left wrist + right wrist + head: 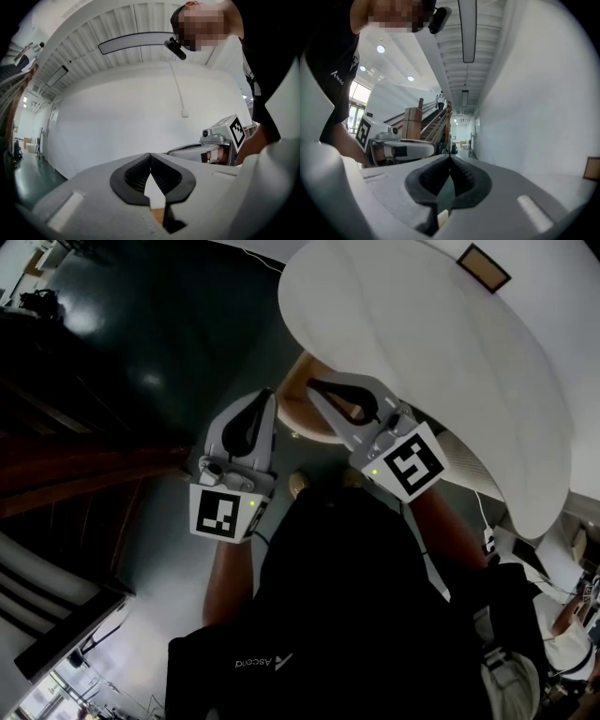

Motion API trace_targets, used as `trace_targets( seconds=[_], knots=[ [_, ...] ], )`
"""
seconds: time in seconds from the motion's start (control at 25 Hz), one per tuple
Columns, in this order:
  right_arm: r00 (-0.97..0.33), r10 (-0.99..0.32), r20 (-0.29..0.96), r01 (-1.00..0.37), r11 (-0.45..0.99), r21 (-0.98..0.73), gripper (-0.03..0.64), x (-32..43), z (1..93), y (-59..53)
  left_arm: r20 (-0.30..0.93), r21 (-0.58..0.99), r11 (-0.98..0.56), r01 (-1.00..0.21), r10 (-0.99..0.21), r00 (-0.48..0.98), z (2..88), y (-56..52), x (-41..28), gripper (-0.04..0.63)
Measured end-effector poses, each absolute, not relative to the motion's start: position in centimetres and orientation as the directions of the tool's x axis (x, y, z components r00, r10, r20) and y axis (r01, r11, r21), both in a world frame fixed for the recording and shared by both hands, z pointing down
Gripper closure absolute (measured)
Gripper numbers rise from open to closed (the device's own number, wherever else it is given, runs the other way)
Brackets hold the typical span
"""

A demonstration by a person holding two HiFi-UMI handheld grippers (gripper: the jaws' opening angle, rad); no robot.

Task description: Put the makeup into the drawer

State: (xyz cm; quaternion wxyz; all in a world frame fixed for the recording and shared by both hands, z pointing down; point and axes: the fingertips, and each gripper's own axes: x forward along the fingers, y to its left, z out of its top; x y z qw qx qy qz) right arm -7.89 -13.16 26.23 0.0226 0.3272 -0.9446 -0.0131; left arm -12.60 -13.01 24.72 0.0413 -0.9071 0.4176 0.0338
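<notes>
Both grippers are held up side by side in front of the person's chest, pointing roughly level. The left gripper (269,396) has its jaws together, the black pads meeting at the tips with nothing between them; its own view shows only a thin wedge of white wall through the gap below the tips. The right gripper (312,384) is likewise closed and empty, its pads touching at the tips. Each carries its marker cube at the rear, near the person's forearms, and each appears at the edge of the other's view. The two gripper tips sit close together but apart, over a tan rounded wooden surface (302,413) seen from the head view below them. Behind and to the right rises a broad curved white wall (450,362) with a small brown-framed plate (484,268) on it; to the left lie a dark glossy floor (169,334) and a wooden staircase (433,119). The person's black shirt (356,596) fills the lower middle of the head view. A long ceiling light (136,41) curves overhead in the left gripper view, and a thin white cable (177,89) runs down the wall. Neither the makeup nor the drawer can be made out in any view.
</notes>
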Motion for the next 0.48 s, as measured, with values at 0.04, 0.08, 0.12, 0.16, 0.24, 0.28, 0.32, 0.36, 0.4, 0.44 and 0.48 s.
trace_targets(
  seconds=[0.04,0.08,0.12,0.16,0.24,0.28,0.32,0.36,0.4,0.44,0.48],
  knots=[
    [-0.782,-0.623,0.019,-0.622,0.782,0.043,0.614,-7.7,25.5,-12.6,-0.099,-0.049,-0.651,-0.757,-0.751,0.653,24.2,-12.5,-12.4,0.586],
    [-0.779,-0.627,0.007,-0.626,0.779,0.044,0.614,-7.5,25.0,-12.2,-0.102,-0.053,-0.654,-0.754,-0.748,0.656,23.8,-12.2,-12.3,0.586],
    [-0.776,-0.631,-0.006,-0.631,0.775,0.044,0.614,-7.2,24.5,-11.9,-0.107,-0.057,-0.657,-0.751,-0.744,0.659,23.5,-12.0,-12.1,0.586],
    [-0.772,-0.635,-0.019,-0.635,0.771,0.043,0.614,-6.9,24.2,-11.6,-0.113,-0.062,-0.66,-0.748,-0.74,0.663,23.3,-11.7,-11.9,0.586],
    [-0.764,-0.644,-0.043,-0.645,0.763,0.041,0.614,-6.2,23.7,-11.0,-0.119,-0.072,-0.665,-0.743,-0.734,0.668,23.0,-11.4,-11.3,0.586],
    [-0.759,-0.649,-0.053,-0.651,0.758,0.042,0.614,-5.8,23.5,-10.8,-0.117,-0.079,-0.666,-0.742,-0.733,0.67,23.1,-11.3,-11.1,0.586],
    [-0.755,-0.653,-0.061,-0.656,0.754,0.045,0.614,-5.4,23.5,-10.6,-0.118,-0.086,-0.667,-0.74,-0.73,0.673,23.0,-11.2,-10.8,0.586],
    [-0.751,-0.657,-0.066,-0.66,0.749,0.048,0.614,-5.1,23.4,-10.3,-0.124,-0.091,-0.67,-0.737,-0.727,0.676,22.9,-11.1,-10.6,0.586],
    [-0.747,-0.661,-0.07,-0.665,0.746,0.05,0.614,-4.7,23.4,-10.0,-0.132,-0.095,-0.673,-0.734,-0.722,0.679,22.7,-10.9,-10.3,0.586],
    [-0.743,-0.665,-0.072,-0.669,0.742,0.052,0.614,-4.4,23.5,-9.7,-0.138,-0.098,-0.676,-0.73,-0.717,0.683,22.6,-10.8,-10.0,0.586],
    [-0.739,-0.67,-0.074,-0.673,0.737,0.052,0.614,-4.2,23.6,-9.5,-0.138,-0.1,-0.679,-0.727,-0.714,0.686,22.6,-10.6,-9.8,0.586]
  ],
)
